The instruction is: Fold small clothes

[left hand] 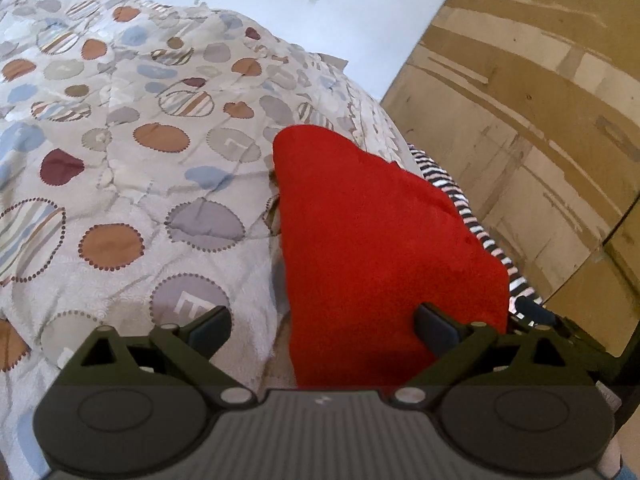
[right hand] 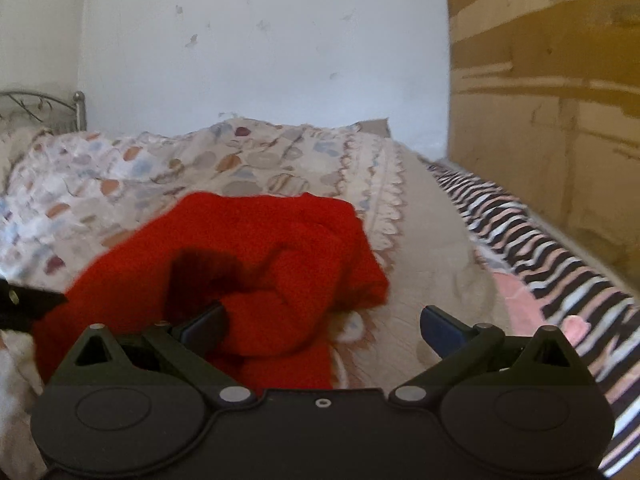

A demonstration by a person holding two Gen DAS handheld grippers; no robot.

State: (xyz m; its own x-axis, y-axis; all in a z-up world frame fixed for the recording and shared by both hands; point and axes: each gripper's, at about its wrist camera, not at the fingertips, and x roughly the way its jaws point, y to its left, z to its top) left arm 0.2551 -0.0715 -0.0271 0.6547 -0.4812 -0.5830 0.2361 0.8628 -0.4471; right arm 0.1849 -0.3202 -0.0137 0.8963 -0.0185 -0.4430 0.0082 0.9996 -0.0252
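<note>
A small red fleece garment (left hand: 372, 248) lies on the patterned quilt (left hand: 120, 168), folded into a smooth wedge in the left wrist view. In the right wrist view the garment (right hand: 256, 256) looks bunched with a rolled fold near the front. My left gripper (left hand: 324, 328) is open, its fingers spread just above the garment's near edge. My right gripper (right hand: 324, 326) is open, its left finger (right hand: 202, 326) over the red cloth and its right finger over the quilt (right hand: 420, 264). Neither gripper holds cloth. A dark part of the left gripper shows at the right wrist view's left edge (right hand: 24, 302).
A zebra-striped cloth (right hand: 532, 248) runs along the bed's right side, also in the left wrist view (left hand: 480, 220). A tall cardboard wall (right hand: 552, 92) stands right of the bed. A white wall (right hand: 260, 52) is behind. A metal bed frame (right hand: 44, 108) is at far left.
</note>
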